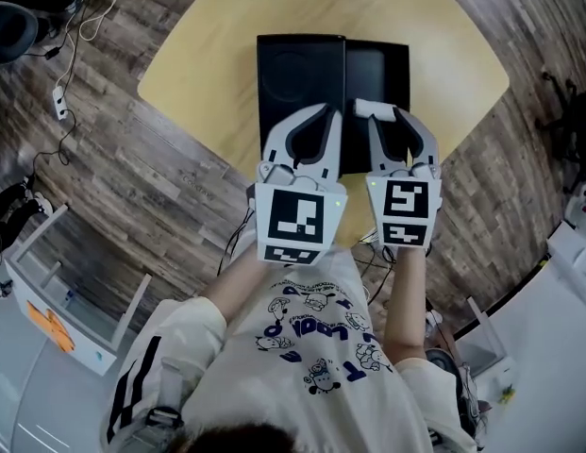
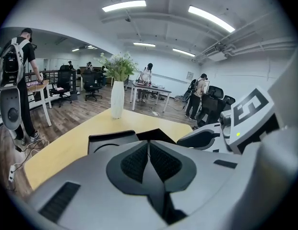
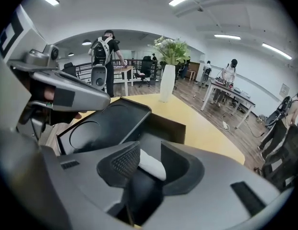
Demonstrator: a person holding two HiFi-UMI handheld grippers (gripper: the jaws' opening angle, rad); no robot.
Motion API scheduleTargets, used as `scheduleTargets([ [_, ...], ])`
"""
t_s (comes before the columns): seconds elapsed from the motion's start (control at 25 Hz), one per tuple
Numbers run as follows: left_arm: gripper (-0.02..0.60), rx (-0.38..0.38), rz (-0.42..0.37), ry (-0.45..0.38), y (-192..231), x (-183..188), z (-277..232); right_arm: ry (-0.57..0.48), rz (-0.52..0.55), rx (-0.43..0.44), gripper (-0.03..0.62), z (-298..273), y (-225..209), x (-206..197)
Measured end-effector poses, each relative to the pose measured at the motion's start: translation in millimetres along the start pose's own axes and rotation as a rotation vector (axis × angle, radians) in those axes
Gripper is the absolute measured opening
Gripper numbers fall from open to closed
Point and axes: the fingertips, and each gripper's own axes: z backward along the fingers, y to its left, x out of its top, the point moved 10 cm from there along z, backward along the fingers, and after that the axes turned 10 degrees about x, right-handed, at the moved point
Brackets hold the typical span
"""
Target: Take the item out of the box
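White item (image 3: 149, 164) sits between my parted right fingers (image 3: 121, 163), over the black box (image 1: 302, 74); my left fingers (image 2: 137, 162) are closed on nothing.

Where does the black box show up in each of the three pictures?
Head view: black box, top centre.
Left gripper view: black box, left of centre, slightly low.
Right gripper view: black box, left of centre.
Shared landmark: the yellow table beneath it.

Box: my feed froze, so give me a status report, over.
Left tongs shut, empty. Right tongs open, white item between them, at the open box. Nothing in the way.
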Motion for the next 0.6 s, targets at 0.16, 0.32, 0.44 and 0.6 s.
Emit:
scheduleTargets([
  [0.16, 0.026, -0.003, 0.013, 0.018, 2.2, -1.9, -5.4, 0.086, 0.056, 0.046, 0.167, -10.9, -3.1, -0.9],
  [0.32, 0.026, 0.000, 0.031, 0.036, 4.0, -2.8, -11.3, 0.169, 0.102, 0.080, 0.183, -19.9, -5.6, -2.4],
  [0.44, 0.026, 0.000, 0.043, 0.042, 5.6, -2.8, -13.1, 0.234, 0.143, 0.101, 0.191, -25.2, -6.9, -3.8],
  [0.6, 0.027, 0.000, 0.052, 0.056, 7.5, -4.9, -15.5, 0.300, 0.179, 0.125, 0.206, -33.0, -7.6, -5.8],
])
